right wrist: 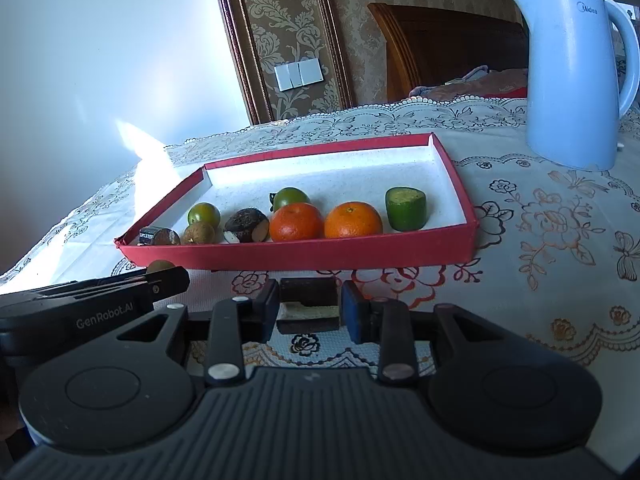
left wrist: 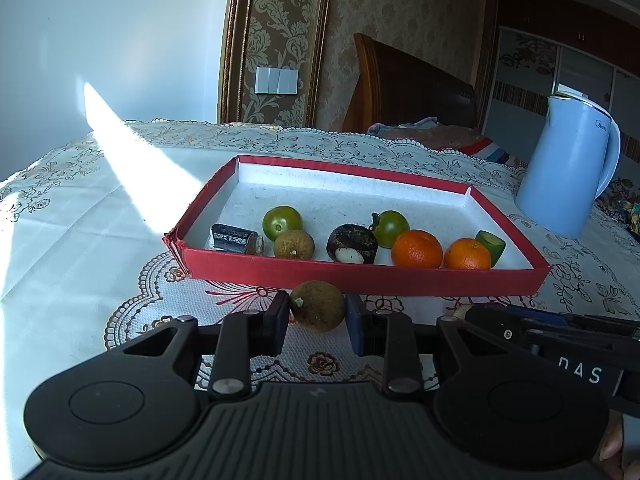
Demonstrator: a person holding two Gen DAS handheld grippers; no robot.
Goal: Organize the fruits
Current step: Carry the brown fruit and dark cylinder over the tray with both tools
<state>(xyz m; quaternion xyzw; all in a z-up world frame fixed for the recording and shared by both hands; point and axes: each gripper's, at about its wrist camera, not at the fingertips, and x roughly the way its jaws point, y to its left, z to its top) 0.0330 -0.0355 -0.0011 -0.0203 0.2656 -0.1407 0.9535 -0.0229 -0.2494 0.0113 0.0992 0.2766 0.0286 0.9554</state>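
The left hand-held gripper is closed on a brown round fruit, which is pressed between its two blue-padded fingers just in front of the near wall of the red tray. Whether the fruit rests on the cloth or is held just clear of it cannot be told.

The right hand-held gripper has a dark blocky piece with a pale cut face between its fingers, also just before the tray's near wall. The left pad seems to touch the piece, while a thin gap may be seen at the right pad, so a firm grip cannot be confirmed.

The two tools are side by side, the body of each being seen at the edge of the other's view.

Inside the tray, a row is formed along the near wall: a dark cylindrical piece, a brown fruit, a dark purple fruit with a white patch, two oranges and a green cut piece. Two green round fruits lie just behind that row.

The tray is set on a bench covered with a floral lace cloth. A light-blue kettle stands beyond the tray's right end.
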